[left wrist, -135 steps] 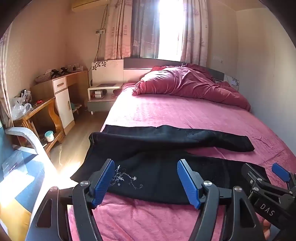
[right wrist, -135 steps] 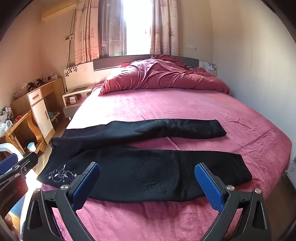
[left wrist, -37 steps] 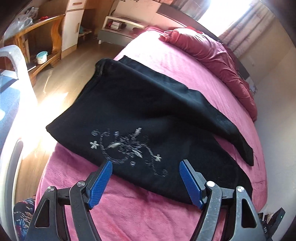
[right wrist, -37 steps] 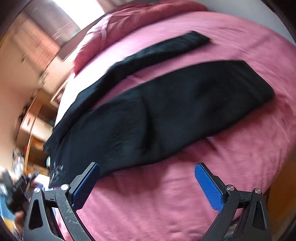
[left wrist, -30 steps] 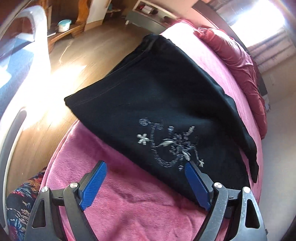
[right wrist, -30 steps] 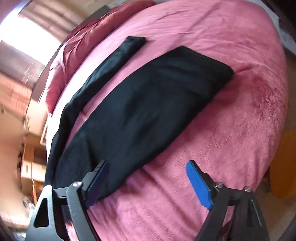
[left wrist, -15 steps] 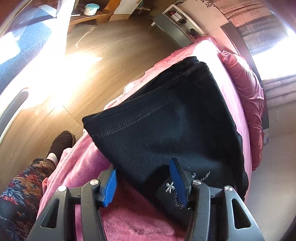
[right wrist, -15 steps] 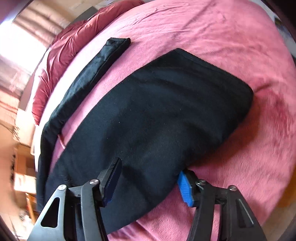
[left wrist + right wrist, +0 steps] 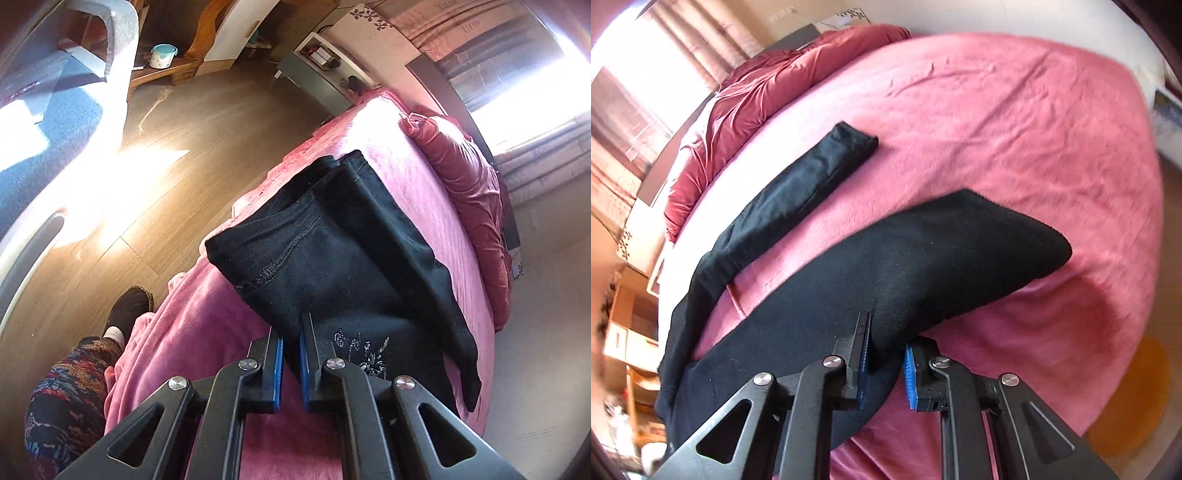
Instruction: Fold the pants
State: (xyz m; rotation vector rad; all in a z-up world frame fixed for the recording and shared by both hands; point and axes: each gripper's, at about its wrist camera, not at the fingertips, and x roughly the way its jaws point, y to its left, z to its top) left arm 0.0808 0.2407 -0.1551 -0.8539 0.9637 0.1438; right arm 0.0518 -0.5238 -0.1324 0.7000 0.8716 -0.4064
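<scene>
In the left wrist view, the left gripper (image 9: 291, 363) has just been closing and its jaws are almost together, pinching the near edge of the black pants (image 9: 343, 266) by the waistband. The pants lie on the pink bed (image 9: 207, 332), the legs running away toward the far side.

In the right wrist view, the right gripper (image 9: 885, 363) has also just been closing, with a narrow gap, nipping the near pant leg (image 9: 923, 269), whose cuff end is lifted off the bed.

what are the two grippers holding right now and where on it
Both grip the black pants. The left gripper pinches the near edge at the waist end, beside the silver embroidery; the right gripper pinches the near leg's edge.
</scene>
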